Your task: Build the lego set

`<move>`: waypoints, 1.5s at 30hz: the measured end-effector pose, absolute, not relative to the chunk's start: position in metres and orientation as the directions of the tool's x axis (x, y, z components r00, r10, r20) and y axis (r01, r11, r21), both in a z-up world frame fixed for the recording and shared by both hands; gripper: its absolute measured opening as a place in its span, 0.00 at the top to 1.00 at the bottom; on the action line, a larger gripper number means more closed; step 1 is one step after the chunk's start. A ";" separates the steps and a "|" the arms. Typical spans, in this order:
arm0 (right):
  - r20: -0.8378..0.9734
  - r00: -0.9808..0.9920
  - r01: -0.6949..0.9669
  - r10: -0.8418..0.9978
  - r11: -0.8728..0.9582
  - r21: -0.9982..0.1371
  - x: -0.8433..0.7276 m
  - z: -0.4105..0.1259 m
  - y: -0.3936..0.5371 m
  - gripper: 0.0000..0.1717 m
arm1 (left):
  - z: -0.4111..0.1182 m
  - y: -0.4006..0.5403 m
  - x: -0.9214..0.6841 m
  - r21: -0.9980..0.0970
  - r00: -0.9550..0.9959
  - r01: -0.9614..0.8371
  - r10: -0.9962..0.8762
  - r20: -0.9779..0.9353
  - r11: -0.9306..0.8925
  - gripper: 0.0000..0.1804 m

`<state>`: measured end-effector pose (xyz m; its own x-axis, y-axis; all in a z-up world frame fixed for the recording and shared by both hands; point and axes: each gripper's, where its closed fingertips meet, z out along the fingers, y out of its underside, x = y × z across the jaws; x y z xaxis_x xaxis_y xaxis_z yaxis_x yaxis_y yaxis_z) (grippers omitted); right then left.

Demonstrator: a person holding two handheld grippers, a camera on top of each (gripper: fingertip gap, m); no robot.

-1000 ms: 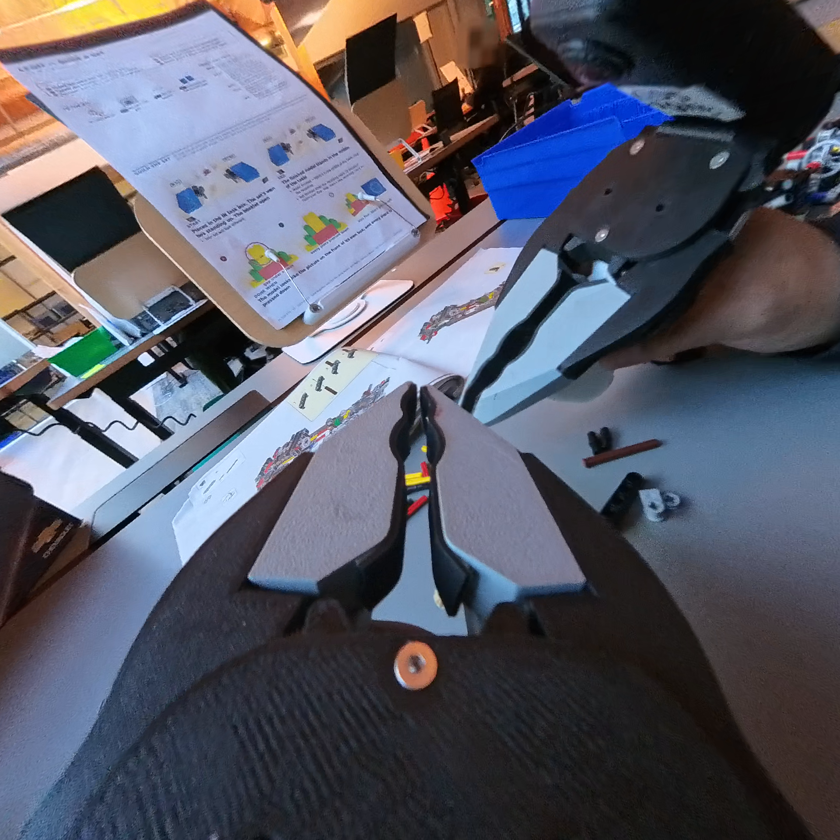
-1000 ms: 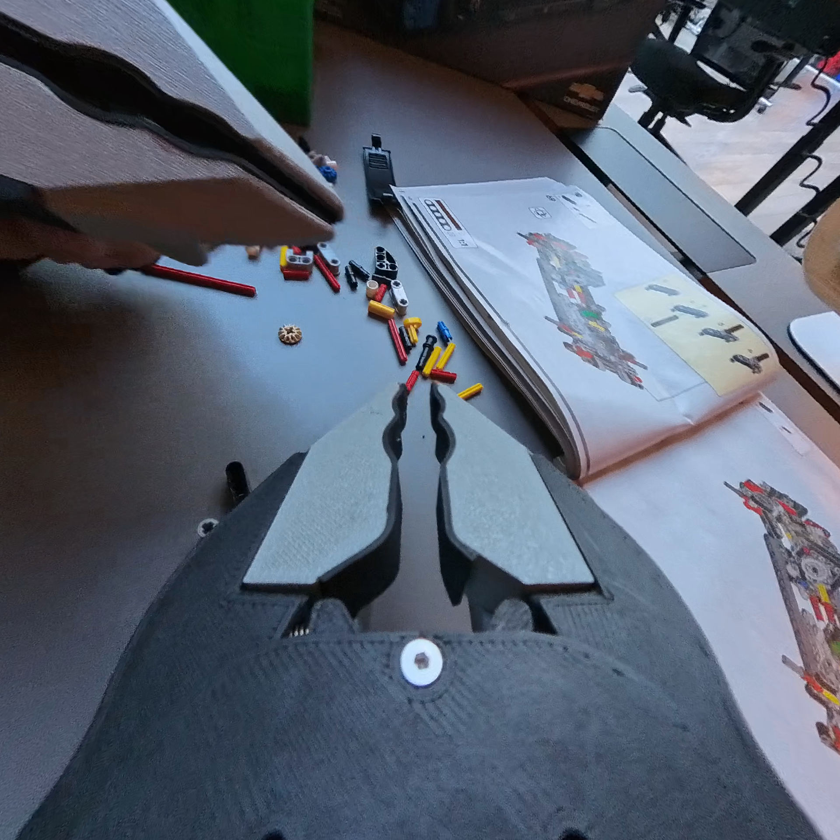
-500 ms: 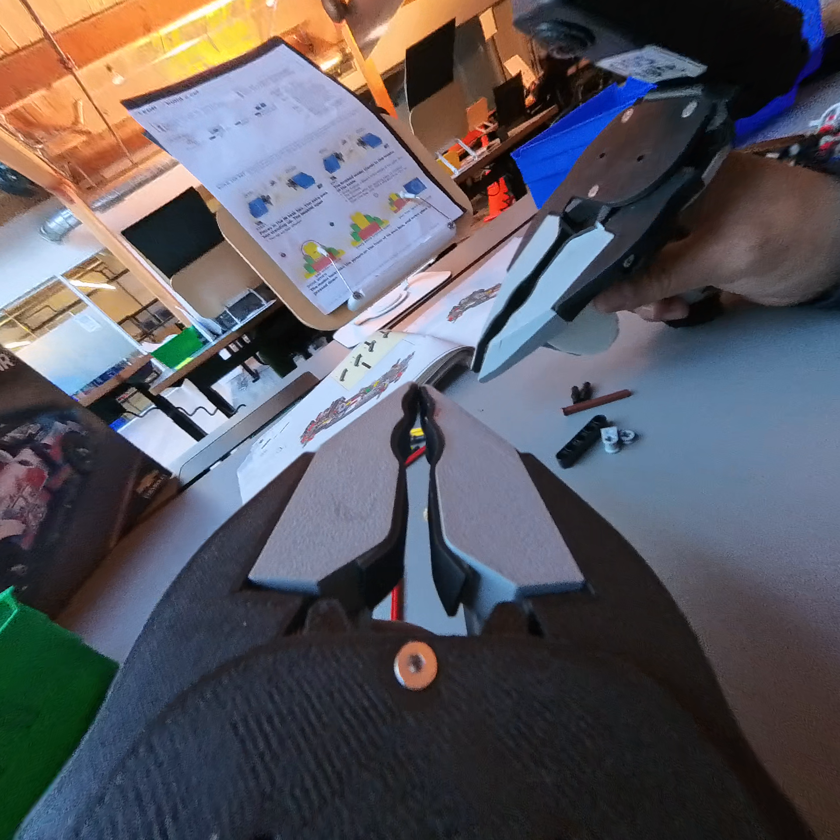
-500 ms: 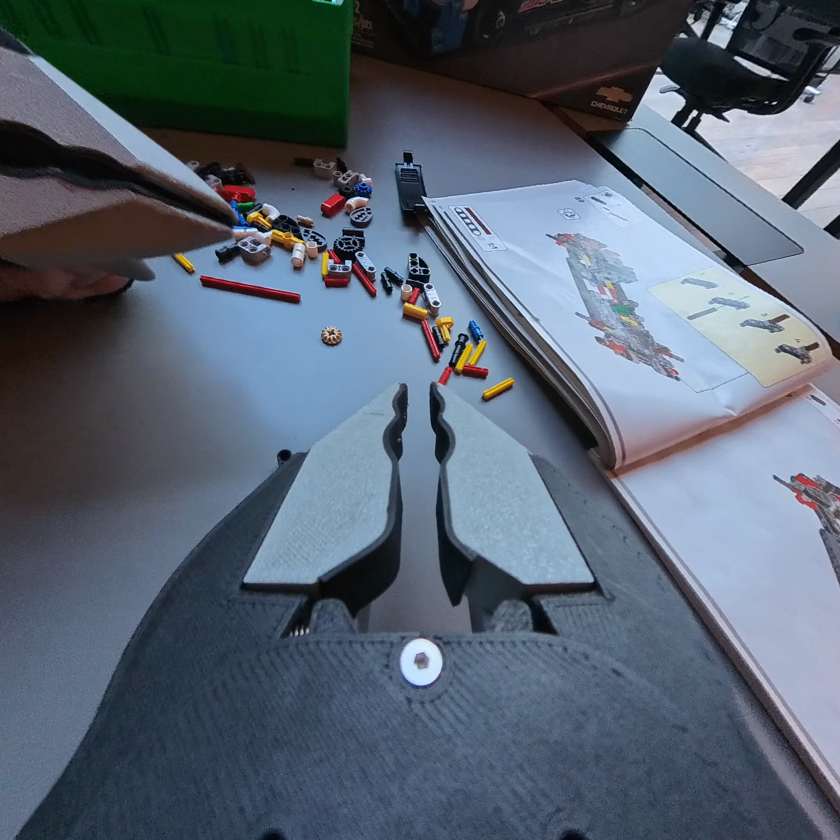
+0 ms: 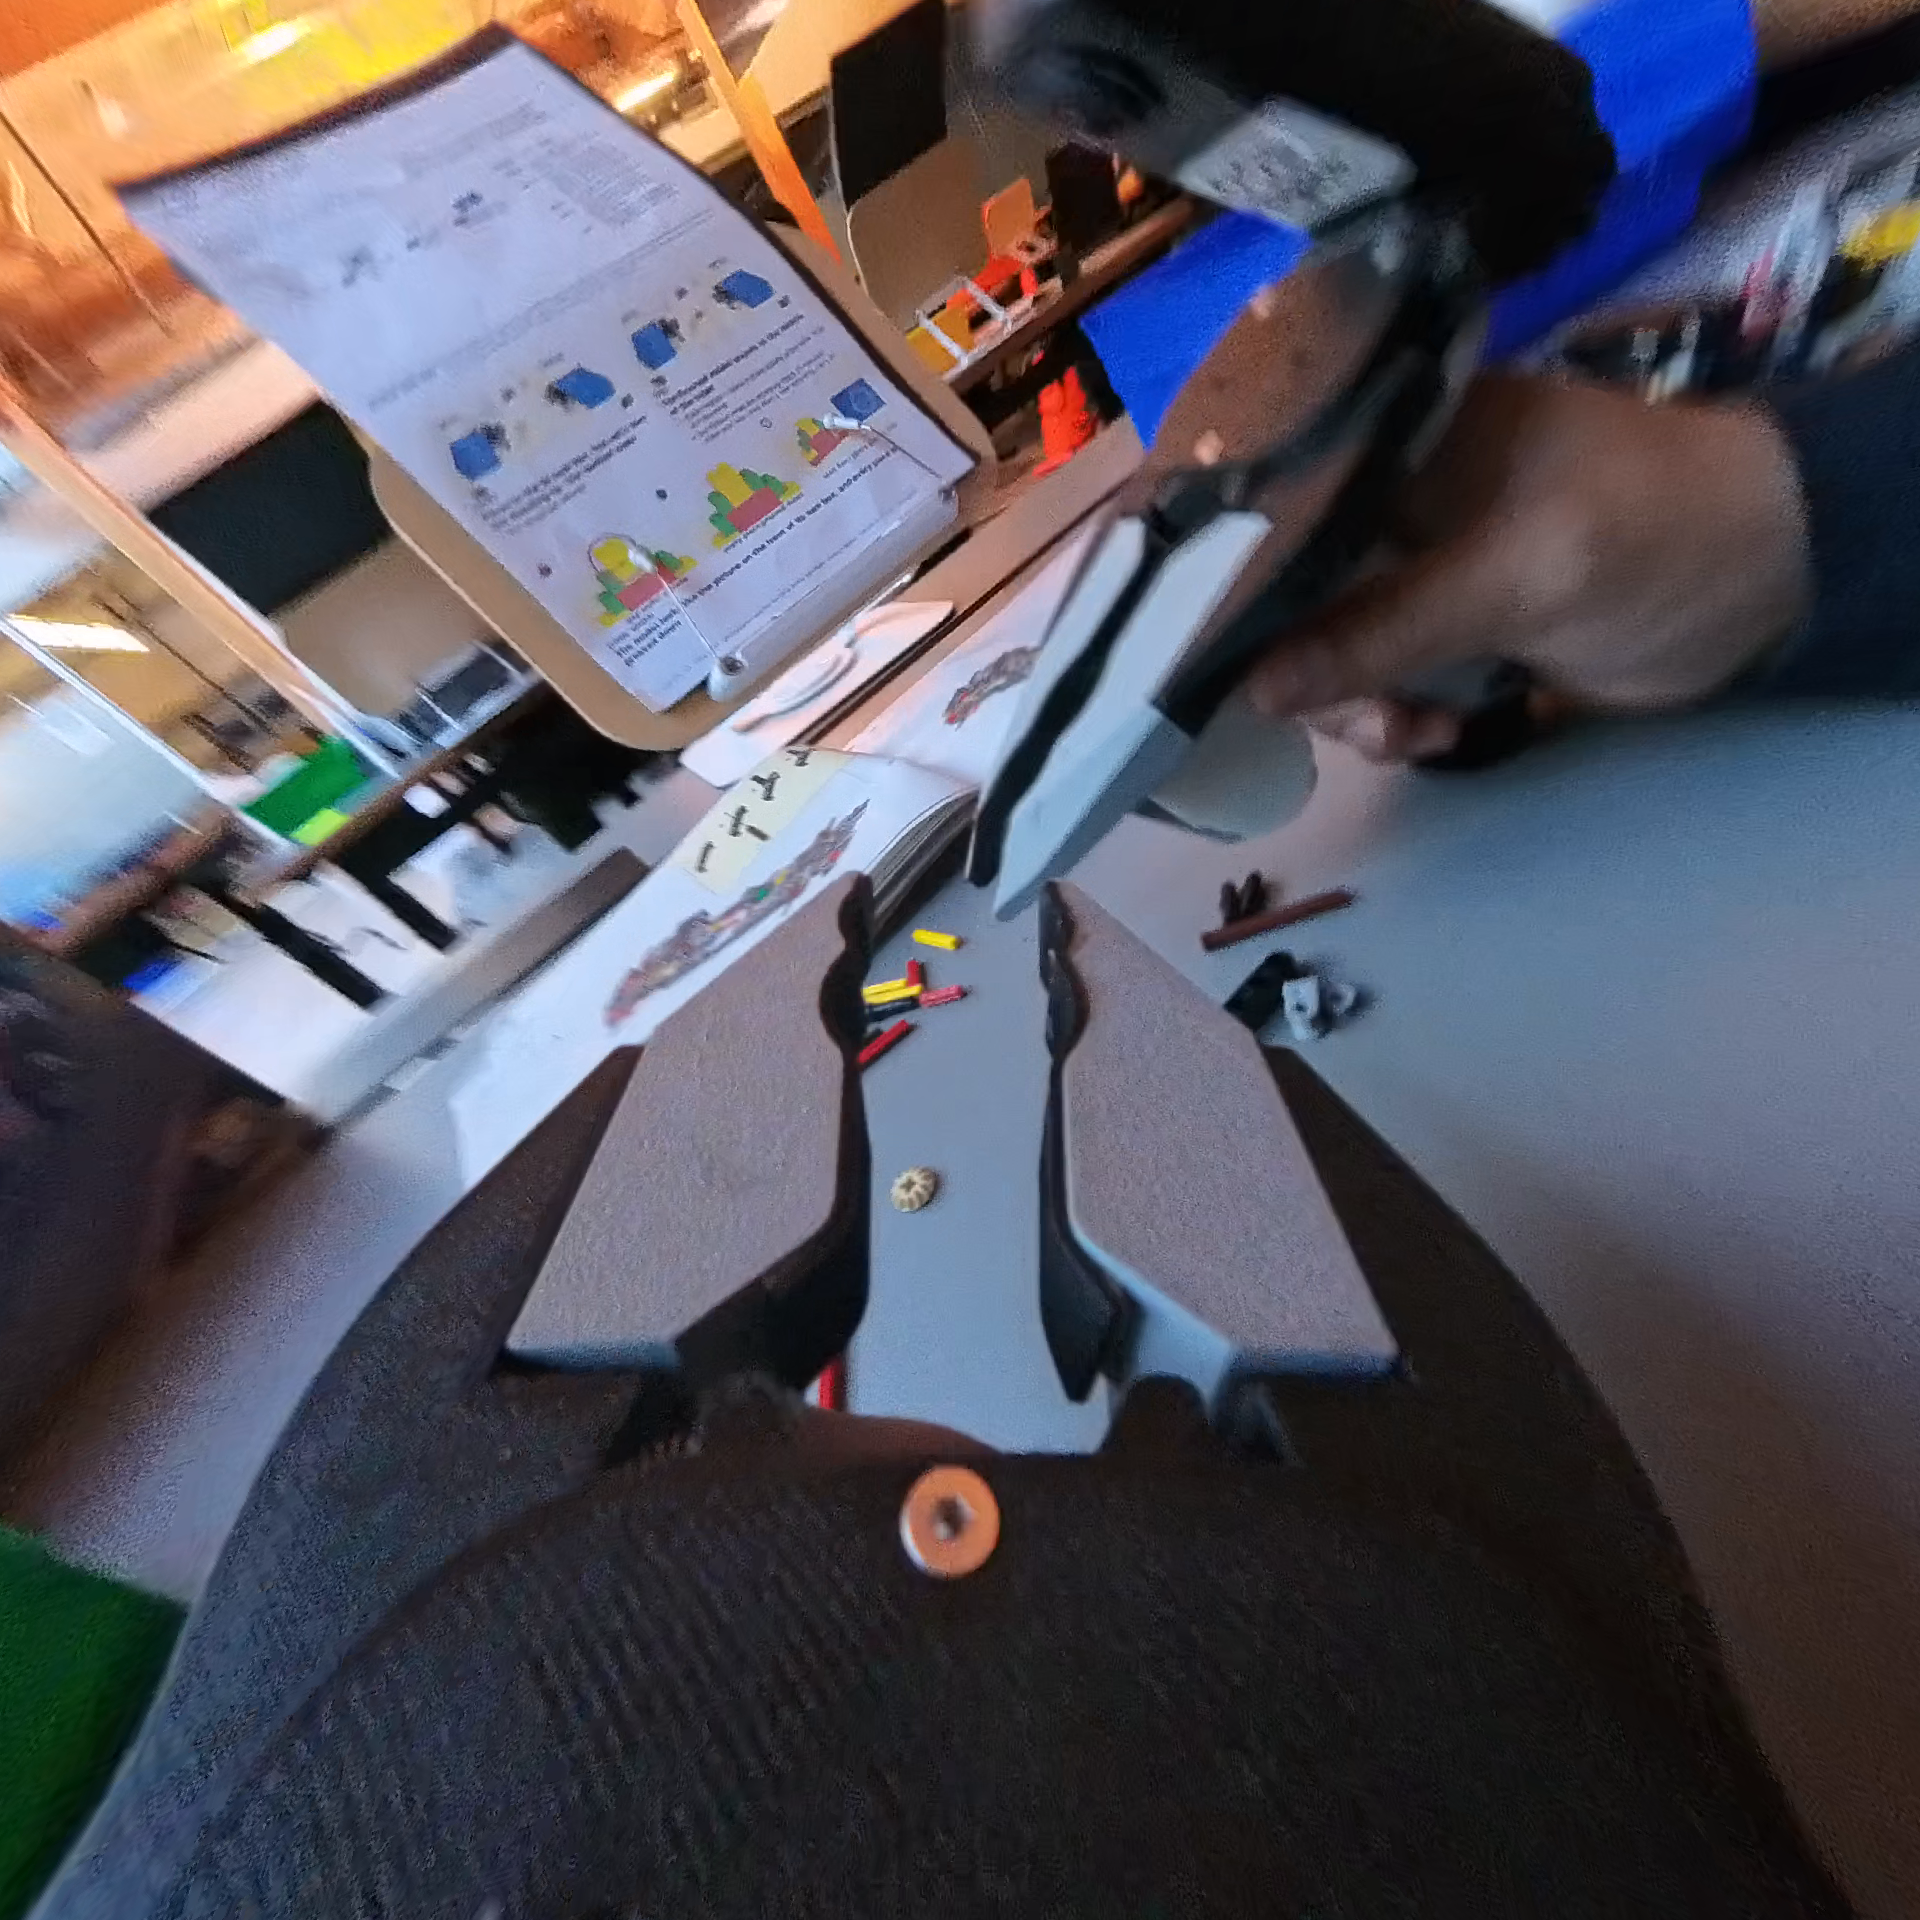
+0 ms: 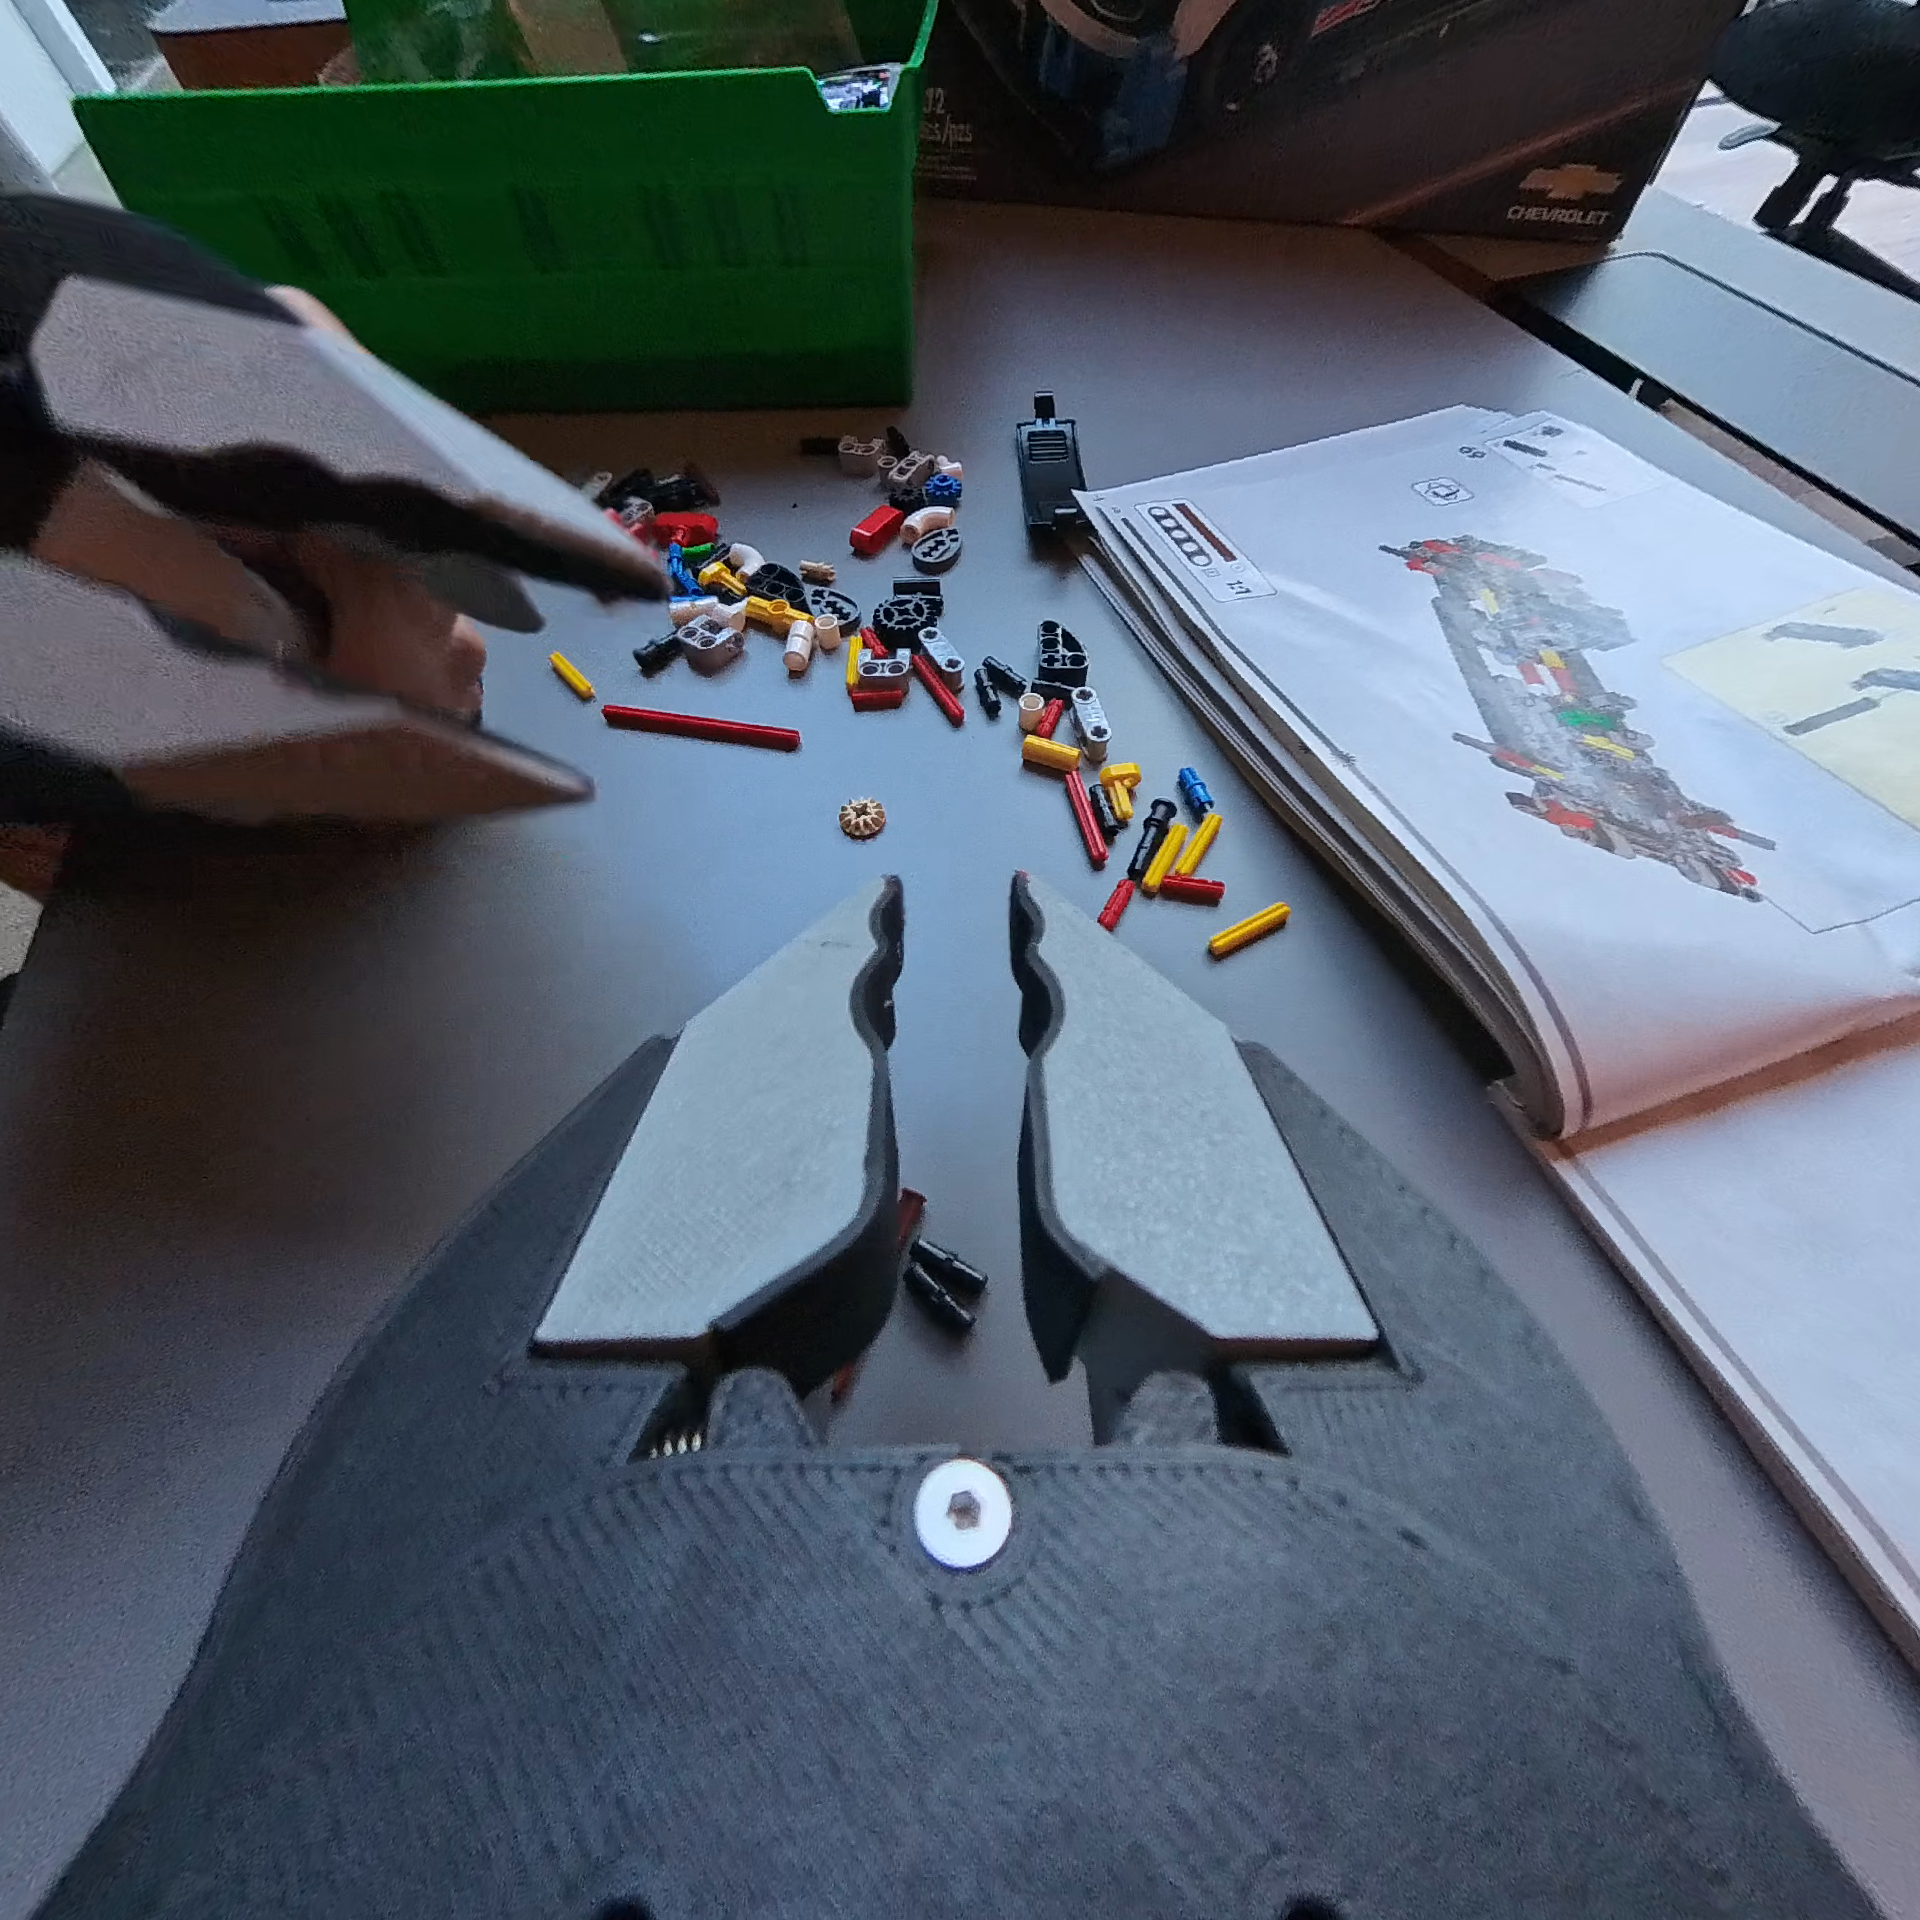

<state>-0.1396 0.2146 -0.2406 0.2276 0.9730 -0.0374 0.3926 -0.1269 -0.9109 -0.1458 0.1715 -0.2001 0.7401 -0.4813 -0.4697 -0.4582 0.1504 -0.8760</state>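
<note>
My left gripper [image 5: 953, 899] is open and empty above the grey table [image 5: 1558, 1143]. A small tan gear [image 5: 914, 1188] lies on the table and shows between its fingers. Short yellow, red and black pins [image 5: 904, 992] lie just beyond its tips. My right gripper [image 6: 956, 888] is open with a narrow gap and holds nothing. The tan gear [image 6: 860, 818] lies just ahead of it, and two black pins [image 6: 943, 1283] lie on the table under its fingers. Each gripper shows in the other's view: the right one [image 5: 992, 894] close ahead, the left one [image 6: 623, 691] at the left.
A pile of small toy building pieces [image 6: 831, 603] and a long red axle [image 6: 701, 726] lie before a green bin [image 6: 520, 239] and a dark box [image 6: 1299, 104]. An open instruction booklet [image 6: 1558, 727] lies at the right. A printed sheet on a stand [image 5: 582, 395] and a blue bin [image 5: 1174, 312] stand behind. Spacing between my two grippers at the tips: around 6 centimetres.
My left gripper's jaws have opened from shut. My right gripper's jaws have opened a little wider and it has drawn back from the pile. The left gripper has moved away to the left in the right view.
</note>
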 end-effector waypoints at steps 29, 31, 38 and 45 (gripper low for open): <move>-0.105 0.164 0.387 0.981 -0.162 -0.908 -0.138 -0.241 0.208 0.93 | -0.182 0.175 -0.164 -1.000 0.724 -0.023 -0.690 -0.008 -0.012 1.00; -0.093 0.164 0.392 0.982 -0.151 -0.907 -0.139 -0.242 0.208 0.93 | -0.181 0.175 -0.164 -1.000 0.726 -0.022 -0.688 -0.009 -0.010 1.00; -0.078 0.163 0.397 0.984 -0.138 -0.908 -0.139 -0.242 0.206 0.93 | -0.182 0.175 -0.164 -1.000 0.728 -0.023 -0.685 -0.010 -0.010 1.00; -0.080 0.163 0.395 0.983 -0.140 -0.908 -0.139 -0.242 0.206 0.94 | -0.182 0.175 -0.164 -1.000 0.728 -0.022 -0.686 -0.009 -0.011 1.00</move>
<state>-0.1393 0.2063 -0.2415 0.1632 0.9833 -0.0804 0.3949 -0.1397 -0.9080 -0.1643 0.1751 -0.1818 0.7278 -0.6857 -0.0088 -0.0223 -0.0109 -0.9997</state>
